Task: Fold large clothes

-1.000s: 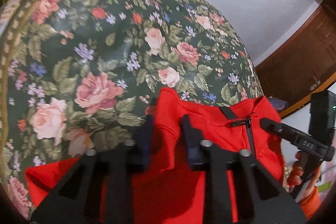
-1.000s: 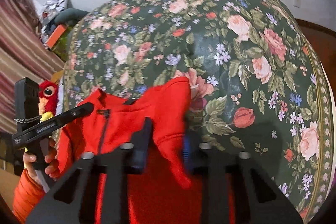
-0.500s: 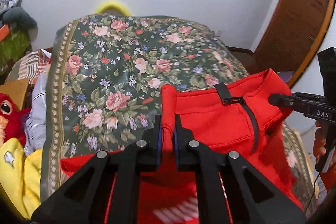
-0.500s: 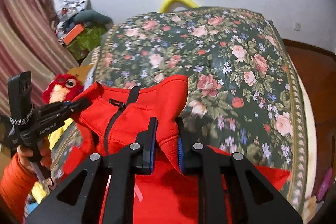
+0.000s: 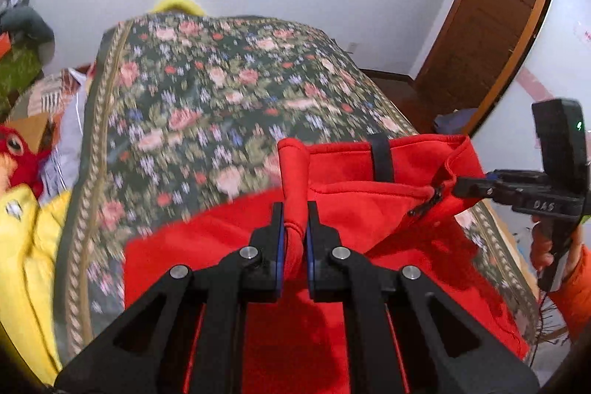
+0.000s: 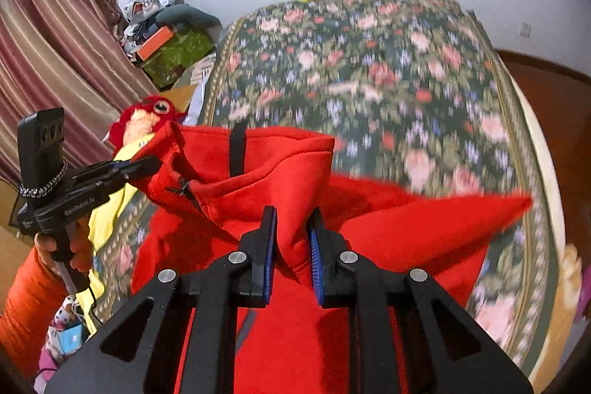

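Left wrist view shows our left gripper (image 5: 294,209) and right gripper (image 5: 461,185) each clamped on the red zip-up fleece garment (image 5: 369,168), lifted above the dark floral bedspread (image 5: 192,98).

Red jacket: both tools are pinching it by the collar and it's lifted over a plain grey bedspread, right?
Not quite. The bedspread is dark green with a rose floral print, not plain grey, as the right wrist view shows. The rest holds: the left tool and the right tool each pinch the red jacket at its collar, holding it up over the bed.
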The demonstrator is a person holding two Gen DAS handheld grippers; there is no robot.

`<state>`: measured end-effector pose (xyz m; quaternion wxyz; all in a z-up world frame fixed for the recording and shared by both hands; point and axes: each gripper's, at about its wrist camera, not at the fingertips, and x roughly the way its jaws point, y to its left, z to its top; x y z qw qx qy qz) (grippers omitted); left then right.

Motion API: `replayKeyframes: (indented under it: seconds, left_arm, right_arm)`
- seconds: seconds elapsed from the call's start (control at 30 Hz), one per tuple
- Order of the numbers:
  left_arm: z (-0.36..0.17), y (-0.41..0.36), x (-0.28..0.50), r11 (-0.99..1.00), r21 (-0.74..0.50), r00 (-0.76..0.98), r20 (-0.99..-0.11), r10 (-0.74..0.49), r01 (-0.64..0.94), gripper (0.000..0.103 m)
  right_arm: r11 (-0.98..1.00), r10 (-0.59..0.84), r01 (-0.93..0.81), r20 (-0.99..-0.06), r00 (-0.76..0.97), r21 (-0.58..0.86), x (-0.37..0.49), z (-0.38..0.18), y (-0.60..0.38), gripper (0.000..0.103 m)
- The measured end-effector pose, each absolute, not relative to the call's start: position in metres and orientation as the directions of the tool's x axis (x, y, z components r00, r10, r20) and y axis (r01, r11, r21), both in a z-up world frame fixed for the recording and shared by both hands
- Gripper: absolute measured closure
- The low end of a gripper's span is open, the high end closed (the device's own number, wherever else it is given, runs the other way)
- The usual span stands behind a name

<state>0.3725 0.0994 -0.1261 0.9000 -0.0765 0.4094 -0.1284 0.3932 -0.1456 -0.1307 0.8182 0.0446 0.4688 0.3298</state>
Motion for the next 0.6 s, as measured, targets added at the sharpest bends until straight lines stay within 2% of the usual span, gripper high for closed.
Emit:
replayKeyframes:
  seconds: [0.13, 0.37, 0.6]
  left_arm:
    - [-0.148, 0.099, 0.351, 0.949, -0.259, 0.612, -0.726, -0.314, 0.181, 0.095]
    - [-0.19, 0.095, 0.321, 0.95, -0.231, 0.57, -0.761, -0.31, 0.208, 0.095]
    - [-0.208, 0.082, 0.296, 0.964, -0.125, 0.562, -0.792, -0.239, 0.234, 0.09]
  right_arm:
    - [0.77, 0.594, -0.488, -0.743, 0.31, 0.412, 0.371, -0.153, -0.151, 0.088]
    - [0.778, 0.555, -0.506, -0.786, 0.272, 0.373, 0.341, -0.185, -0.147, 0.088]
    - [0.807, 0.461, -0.542, -0.823, 0.331, 0.234, 0.312, -0.192, -0.141, 0.084]
